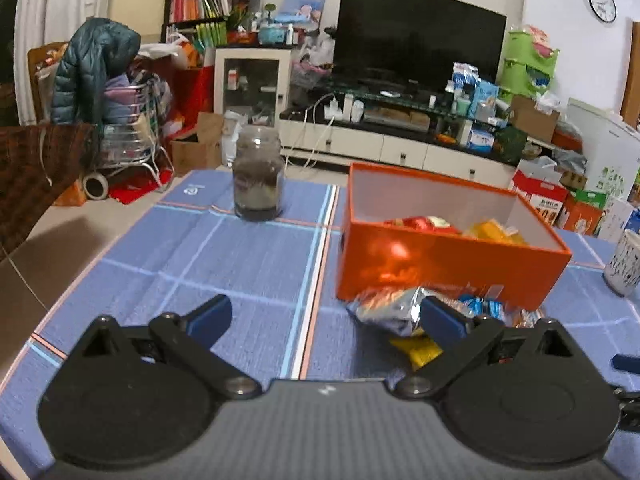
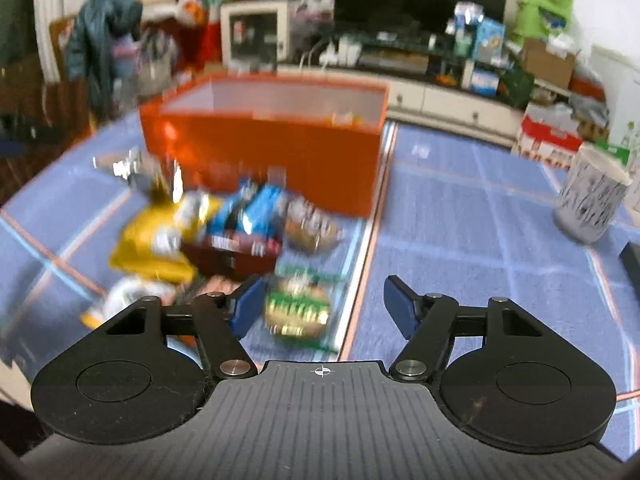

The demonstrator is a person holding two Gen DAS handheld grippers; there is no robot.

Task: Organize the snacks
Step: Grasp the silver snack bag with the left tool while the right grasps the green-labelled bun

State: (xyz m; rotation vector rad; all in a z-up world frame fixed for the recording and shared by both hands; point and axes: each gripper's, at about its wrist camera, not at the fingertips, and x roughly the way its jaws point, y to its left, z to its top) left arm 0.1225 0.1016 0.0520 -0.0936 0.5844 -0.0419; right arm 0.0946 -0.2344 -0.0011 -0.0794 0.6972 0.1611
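Orange box [image 1: 452, 264] is set open-topped on the blue-clothed bench [image 1: 200, 248], a few snacks already inside; the remaining snack pile [image 2: 224, 232] is heaped just in front of its near wall, presumably staged for loading. Left hand-held gripper [image 1: 324, 320] is spread wide, nothing held. Right hand-held gripper [image 2: 324, 304] is part open, empty, aimed near a green packet [image 2: 298, 308].

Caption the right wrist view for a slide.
Open right gripper above loose snack packets heaped before the orange box.
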